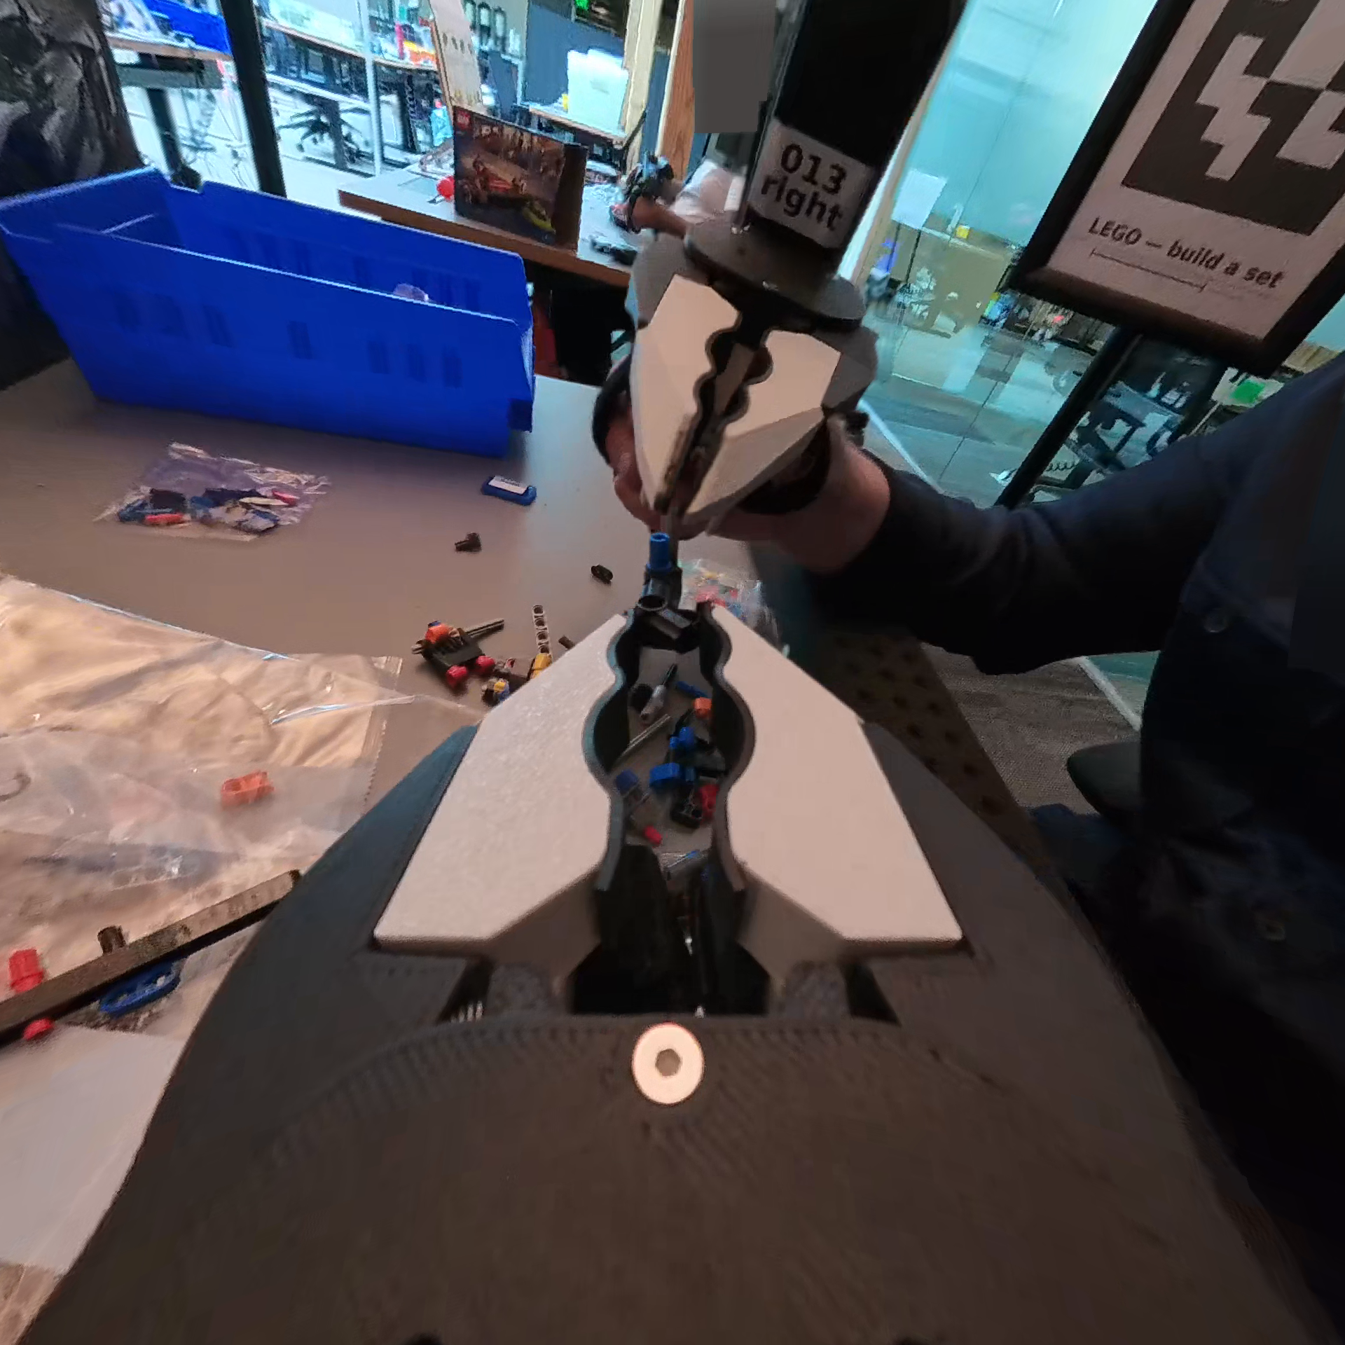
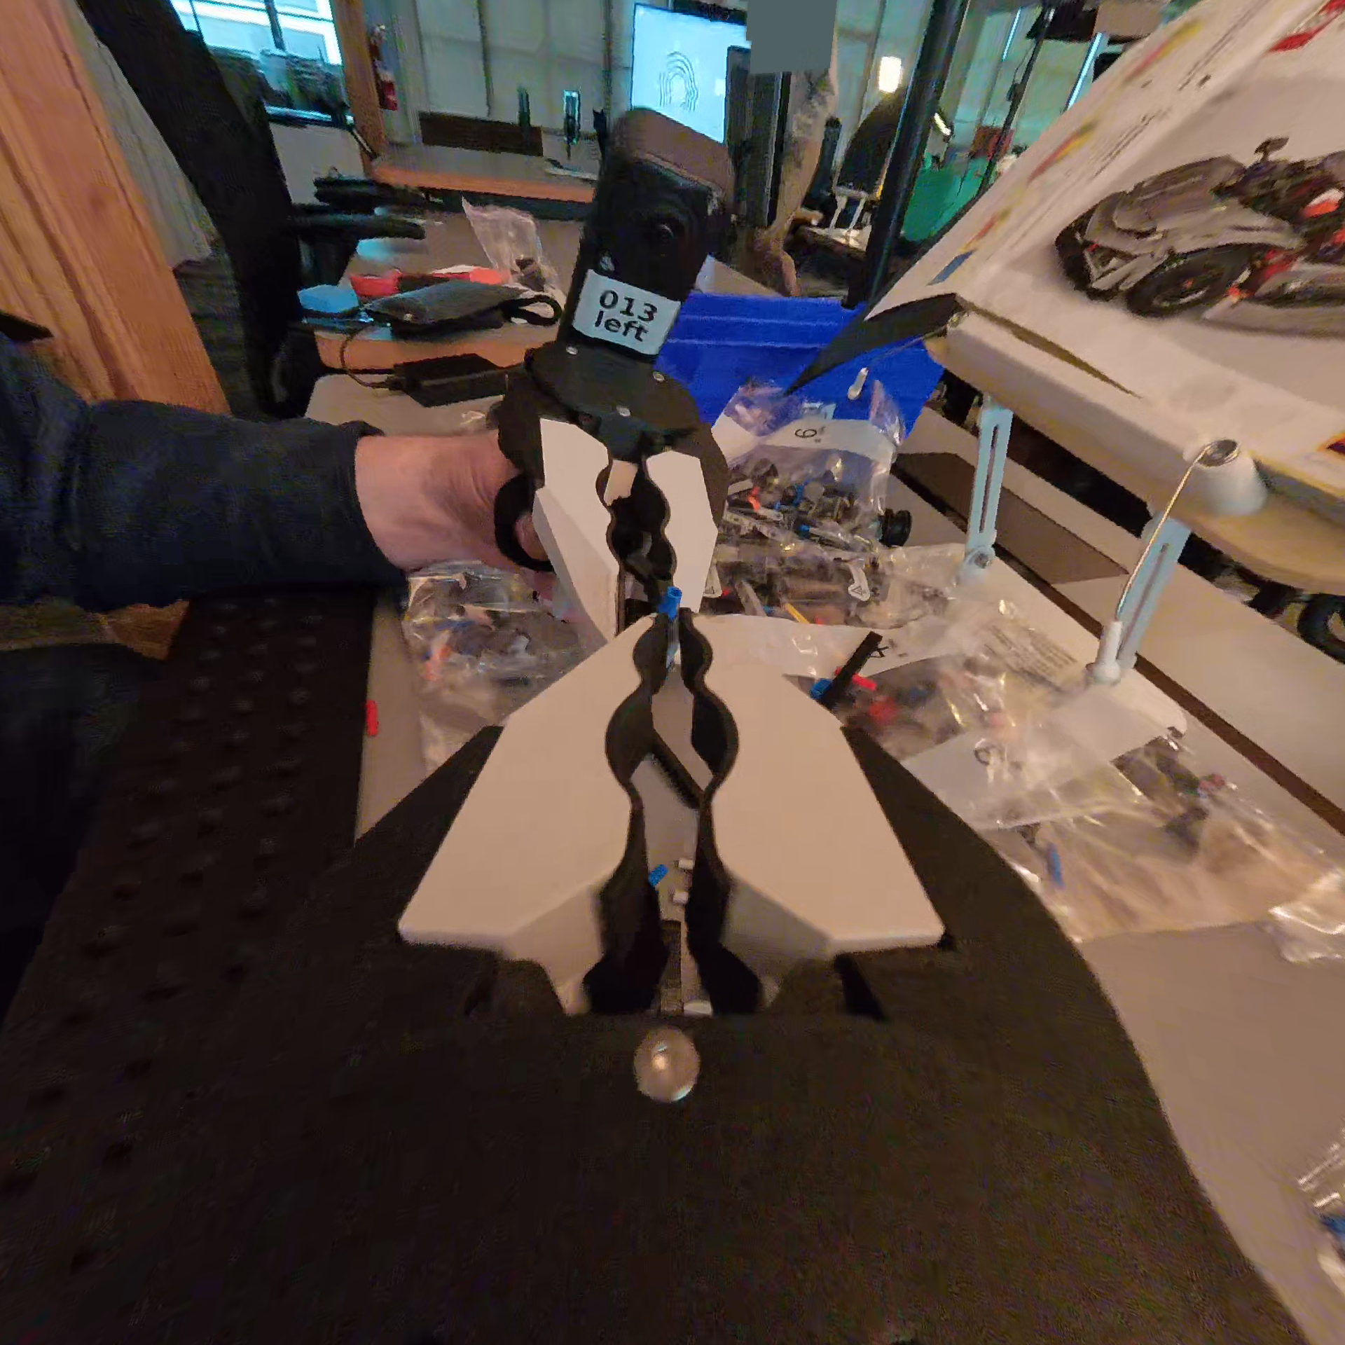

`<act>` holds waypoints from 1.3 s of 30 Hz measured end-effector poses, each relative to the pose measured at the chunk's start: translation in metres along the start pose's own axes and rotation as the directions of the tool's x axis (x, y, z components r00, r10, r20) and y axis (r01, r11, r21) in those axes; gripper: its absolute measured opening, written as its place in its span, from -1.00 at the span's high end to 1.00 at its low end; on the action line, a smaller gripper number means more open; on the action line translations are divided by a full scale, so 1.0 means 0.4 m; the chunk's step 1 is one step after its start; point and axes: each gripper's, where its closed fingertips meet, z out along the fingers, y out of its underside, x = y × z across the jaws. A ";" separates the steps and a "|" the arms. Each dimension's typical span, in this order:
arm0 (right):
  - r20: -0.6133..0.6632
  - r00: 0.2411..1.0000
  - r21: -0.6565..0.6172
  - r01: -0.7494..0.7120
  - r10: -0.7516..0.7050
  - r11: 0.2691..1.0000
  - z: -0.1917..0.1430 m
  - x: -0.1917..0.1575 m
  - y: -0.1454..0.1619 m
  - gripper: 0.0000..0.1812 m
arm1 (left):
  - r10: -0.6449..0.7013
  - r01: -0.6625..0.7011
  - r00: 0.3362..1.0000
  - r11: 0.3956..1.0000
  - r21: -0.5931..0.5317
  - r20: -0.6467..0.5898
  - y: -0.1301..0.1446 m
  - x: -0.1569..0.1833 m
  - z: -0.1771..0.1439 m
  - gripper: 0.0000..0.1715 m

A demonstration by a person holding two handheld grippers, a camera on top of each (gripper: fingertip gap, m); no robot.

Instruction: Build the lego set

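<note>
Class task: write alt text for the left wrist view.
The left gripper pinches a small black Lego piece with a blue pin, met from above by the shut right gripper. Loose Lego parts and a blue bin sit on the table.

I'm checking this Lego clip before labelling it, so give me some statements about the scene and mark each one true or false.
1. The left claw grips a black Lego piece. True.
2. The right claw is wide open. False: it is shut on a blue pin.
3. The blue pin sits at the top of the black piece. True.
4. The blue bin stands on the floor. False: it is on the table.
5. A small orange brick lies on a clear plastic bag. True.
</note>
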 end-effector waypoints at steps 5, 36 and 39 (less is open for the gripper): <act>0.013 0.999 0.005 -0.053 0.053 0.999 -0.001 0.004 0.004 0.98 | 0.023 -0.022 0.999 1.000 -0.015 0.027 0.002 -0.005 -0.001 0.83; 0.084 0.986 0.146 -0.158 0.147 0.977 0.055 -0.041 -0.083 1.00 | 0.186 -0.193 0.980 0.974 0.119 0.070 -0.074 0.040 -0.031 0.90; 0.094 0.985 0.137 -0.157 0.145 0.978 0.056 -0.048 -0.086 1.00 | 0.210 -0.216 0.975 0.971 0.098 0.066 -0.072 0.048 -0.034 0.90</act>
